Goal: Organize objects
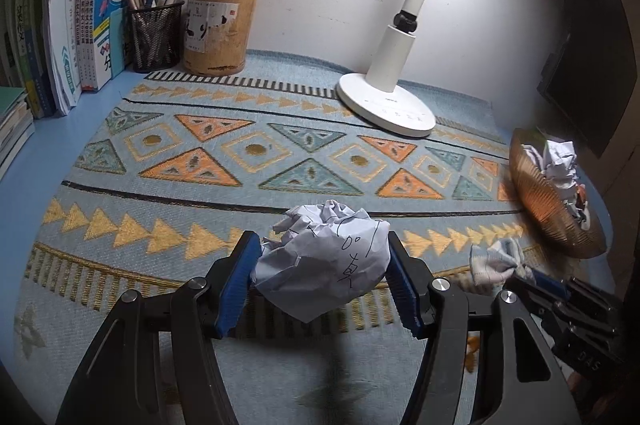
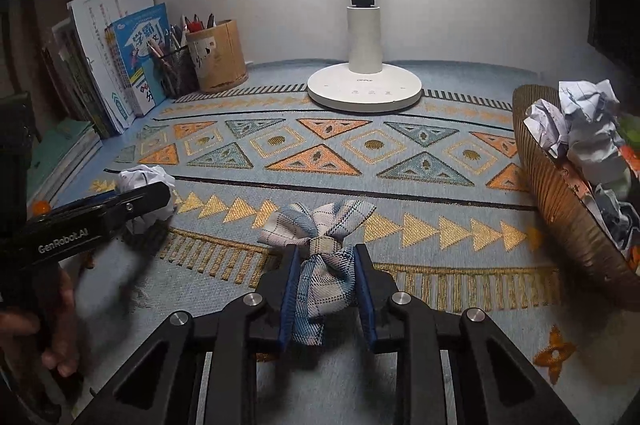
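My left gripper (image 1: 322, 257) is shut on a crumpled paper ball (image 1: 324, 261) with handwriting, held just above the patterned mat (image 1: 240, 153). It also shows in the right wrist view (image 2: 146, 185) at the left. My right gripper (image 2: 326, 265) is shut on a plaid fabric bow (image 2: 320, 245) low over the mat; the bow also shows in the left wrist view (image 1: 494, 261). A brown ribbed basket (image 2: 560, 209) with several paper balls stands at the right, also in the left wrist view (image 1: 544, 201).
A white desk lamp (image 1: 386, 101) stands at the back centre. A wooden pen holder (image 1: 218, 29), a mesh pen cup (image 1: 156, 37) and upright books (image 1: 96, 25) line the back left. A dark monitor (image 1: 588, 65) is at the right.
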Demonstrator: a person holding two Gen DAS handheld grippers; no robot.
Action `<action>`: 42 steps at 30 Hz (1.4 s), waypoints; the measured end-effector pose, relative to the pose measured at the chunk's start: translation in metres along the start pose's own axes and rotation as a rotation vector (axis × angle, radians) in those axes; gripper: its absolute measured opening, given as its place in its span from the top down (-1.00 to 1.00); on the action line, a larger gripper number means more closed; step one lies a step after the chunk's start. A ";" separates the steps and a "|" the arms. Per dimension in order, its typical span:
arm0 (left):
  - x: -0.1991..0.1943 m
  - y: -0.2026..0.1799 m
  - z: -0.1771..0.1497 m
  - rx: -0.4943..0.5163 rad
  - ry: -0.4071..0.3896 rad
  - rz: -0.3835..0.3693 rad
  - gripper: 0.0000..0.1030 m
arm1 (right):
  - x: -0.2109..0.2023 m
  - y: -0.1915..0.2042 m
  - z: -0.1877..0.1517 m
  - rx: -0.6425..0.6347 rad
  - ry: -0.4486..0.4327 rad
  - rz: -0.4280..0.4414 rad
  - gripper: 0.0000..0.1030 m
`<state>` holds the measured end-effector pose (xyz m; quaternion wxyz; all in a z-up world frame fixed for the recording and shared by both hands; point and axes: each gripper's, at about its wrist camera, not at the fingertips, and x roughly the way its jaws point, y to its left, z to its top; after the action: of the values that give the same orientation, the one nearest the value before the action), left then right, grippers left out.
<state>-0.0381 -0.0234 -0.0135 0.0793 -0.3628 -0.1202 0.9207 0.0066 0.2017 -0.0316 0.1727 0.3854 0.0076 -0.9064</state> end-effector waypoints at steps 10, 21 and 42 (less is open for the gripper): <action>-0.023 -0.167 0.048 0.237 -0.103 -0.281 -0.16 | -0.154 -0.103 -0.008 0.193 -0.237 -0.048 0.50; 0.048 -0.292 0.042 0.342 0.004 -0.474 -0.53 | -0.172 -0.214 0.029 0.377 -0.278 -0.337 0.39; -0.054 -0.040 0.037 0.079 -0.096 -0.021 -0.99 | -0.151 -0.117 0.036 0.324 -0.250 -0.098 -0.86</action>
<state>-0.0226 -0.0042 0.0588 0.0974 -0.3134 -0.0914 0.9402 0.0418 0.3525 0.0854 0.0638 0.2920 -0.1409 -0.9438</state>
